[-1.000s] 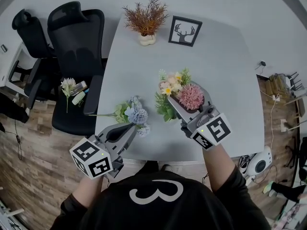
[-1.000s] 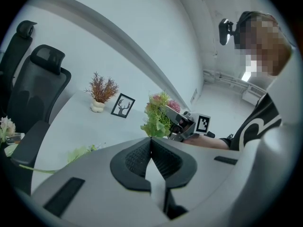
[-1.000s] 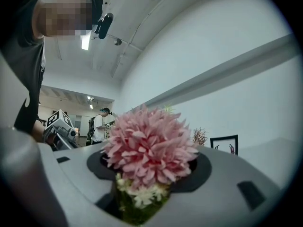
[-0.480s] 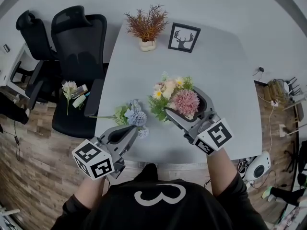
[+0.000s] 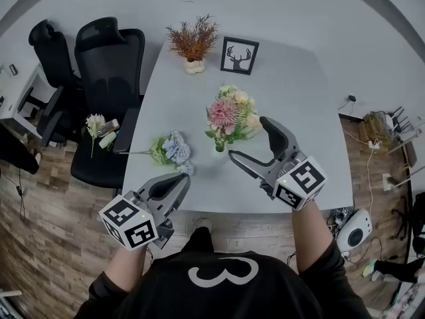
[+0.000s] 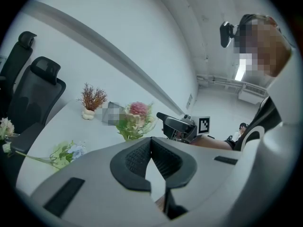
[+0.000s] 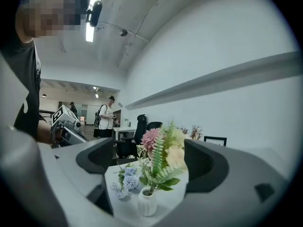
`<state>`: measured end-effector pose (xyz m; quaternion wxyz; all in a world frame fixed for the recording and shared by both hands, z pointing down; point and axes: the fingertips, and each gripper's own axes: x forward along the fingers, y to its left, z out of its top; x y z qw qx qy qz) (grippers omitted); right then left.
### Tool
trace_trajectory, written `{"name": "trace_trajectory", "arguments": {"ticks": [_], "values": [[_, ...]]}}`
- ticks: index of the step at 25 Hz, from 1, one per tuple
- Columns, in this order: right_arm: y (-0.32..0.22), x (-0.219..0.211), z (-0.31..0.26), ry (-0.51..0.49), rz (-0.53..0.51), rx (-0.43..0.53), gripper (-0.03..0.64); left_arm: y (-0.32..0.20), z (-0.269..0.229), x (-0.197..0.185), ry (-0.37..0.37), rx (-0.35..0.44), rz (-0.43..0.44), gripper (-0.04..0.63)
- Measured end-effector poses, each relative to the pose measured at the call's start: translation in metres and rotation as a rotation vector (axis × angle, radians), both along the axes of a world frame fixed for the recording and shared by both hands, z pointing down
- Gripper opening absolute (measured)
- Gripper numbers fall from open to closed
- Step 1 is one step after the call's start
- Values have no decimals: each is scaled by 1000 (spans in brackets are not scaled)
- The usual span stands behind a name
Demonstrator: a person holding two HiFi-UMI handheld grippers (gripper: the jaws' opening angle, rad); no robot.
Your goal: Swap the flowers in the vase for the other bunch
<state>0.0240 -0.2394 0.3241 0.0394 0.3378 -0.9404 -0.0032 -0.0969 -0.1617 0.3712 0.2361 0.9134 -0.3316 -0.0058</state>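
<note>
The floppy pink bunch (image 5: 229,113) is being held up by 1 tippy vase (image 5: 220,147); its thin stems are best pinched low. The right gripper (image 5: 248,139) jaws have just been opening, nothing between them; the left gripper (image 5: 178,181) is being held shut, empty.

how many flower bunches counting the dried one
4: pink and yellow bunch in the white vase mid-table; pale blue bunch lying left of it; rust-brown dried sprigs in a cream pot at the far edge; white bunch on the black office chair seat.

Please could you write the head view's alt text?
A pink bouquet stands in a white vase on a table, a blue bunch lying beside it. The right gripper, jaws just opened, holds nothing; the left gripper is shut.
</note>
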Motion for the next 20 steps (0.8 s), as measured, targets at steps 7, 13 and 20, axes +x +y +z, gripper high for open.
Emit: {"name": "trace_trajectory", "arguments": {"ticks": [7,13,20], "values": [[96,17,-16,-15,-117,-7,446,66,-26,33,32,61,-2,9],[215,33,-30,-123,-196,-11,152,151,-43,60,15,116,-14,9],[323,51,-29,-218,-222,-132,8,239,-64,91,37,151,11,9]]}}
